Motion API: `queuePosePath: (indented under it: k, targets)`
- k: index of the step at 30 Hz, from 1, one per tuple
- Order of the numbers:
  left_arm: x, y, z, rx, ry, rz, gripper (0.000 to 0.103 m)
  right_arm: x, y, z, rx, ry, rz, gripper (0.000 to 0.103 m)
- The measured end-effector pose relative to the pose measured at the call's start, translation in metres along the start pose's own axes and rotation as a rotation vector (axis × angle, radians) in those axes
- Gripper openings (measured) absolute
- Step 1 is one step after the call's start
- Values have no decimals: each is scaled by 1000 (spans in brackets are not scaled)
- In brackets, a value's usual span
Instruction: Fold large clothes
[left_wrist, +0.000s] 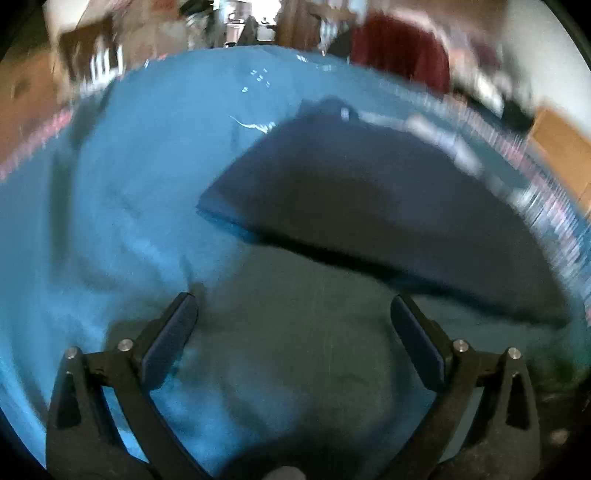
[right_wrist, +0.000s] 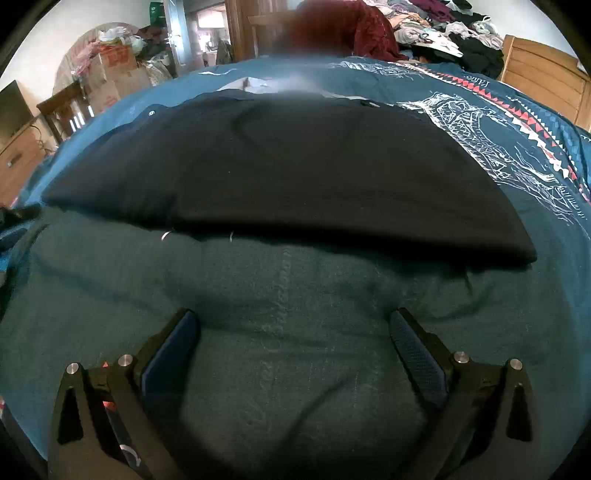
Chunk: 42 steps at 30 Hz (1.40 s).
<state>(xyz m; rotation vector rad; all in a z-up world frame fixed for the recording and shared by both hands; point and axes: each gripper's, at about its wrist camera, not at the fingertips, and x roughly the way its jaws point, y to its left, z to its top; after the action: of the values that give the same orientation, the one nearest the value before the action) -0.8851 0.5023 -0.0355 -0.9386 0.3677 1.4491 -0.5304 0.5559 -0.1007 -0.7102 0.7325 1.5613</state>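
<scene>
A large dark navy garment (right_wrist: 288, 166) lies flat on the teal bedspread (right_wrist: 295, 369), its near edge running straight across the right wrist view. The left wrist view is blurred and shows the same garment (left_wrist: 369, 206) to the upper right, with a corner toward the middle. My left gripper (left_wrist: 293, 310) is open above bare bedspread (left_wrist: 110, 184), short of the garment's near edge. My right gripper (right_wrist: 294, 325) is open too, low over the spread, with the garment's edge a little ahead. Neither holds anything.
A person in a dark red top (right_wrist: 343, 29) stands beyond the bed's far side. A pile of clothes (right_wrist: 443, 29) and a wooden headboard (right_wrist: 543, 62) sit at the far right. Cardboard boxes (right_wrist: 110, 74) and a wooden chair (right_wrist: 62, 110) stand at the left.
</scene>
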Motion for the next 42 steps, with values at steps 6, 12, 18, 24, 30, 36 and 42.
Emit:
queuePosePath:
  k: [6,12,18,24,30,36,42]
  targets:
    - [-7,24,7,-147,-7,-153,100,0,0,0,1,-1,2,103]
    - [2,21,28,-223,0,-253,83,0,1,0,1,-1,2,103]
    - [35,25,37,-312,53,-215,78,0,0,0,2,-2,3,103]
    - [41,21,41,-327,31,-207,78,0,0,0,2,-2,3,103]
    - [51,12,45,-265,26,-139,79,1,0,0,3,-3,4,103]
    - [59,-9,38,-74,15,-35,93,1,0,0,3,-3,4,103]
    - [60,-11,38,-36,18,-5,97,1,0,0,3,-4,5,103]
